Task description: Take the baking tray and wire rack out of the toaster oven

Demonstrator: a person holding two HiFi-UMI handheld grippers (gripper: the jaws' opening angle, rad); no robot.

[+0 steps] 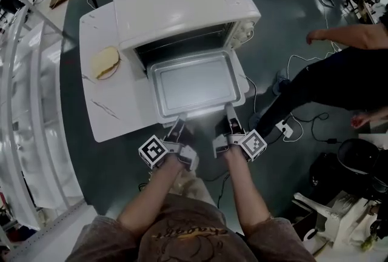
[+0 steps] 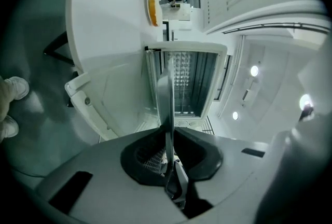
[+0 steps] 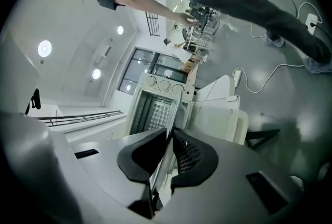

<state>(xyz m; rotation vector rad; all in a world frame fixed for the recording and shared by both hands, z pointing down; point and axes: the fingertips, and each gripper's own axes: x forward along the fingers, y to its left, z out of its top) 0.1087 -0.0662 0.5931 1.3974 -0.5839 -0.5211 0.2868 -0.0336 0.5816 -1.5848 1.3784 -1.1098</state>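
Jaws of left gripper (image 1: pixel 177 125) and right gripper (image 1: pixel 231 113) clench near rim of shallow silver metal baking tray (image 1: pixel 194 82); tray juts from white toaster oven (image 1: pixel 182 6).

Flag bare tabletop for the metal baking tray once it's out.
Free: the near-left corner of the white marbled tabletop, bordered by the tan bread slice behind and the silver baking tray on the right. Crowded: the white toaster oven fills the right side, and the left gripper and right gripper clamp the tray's near rim.
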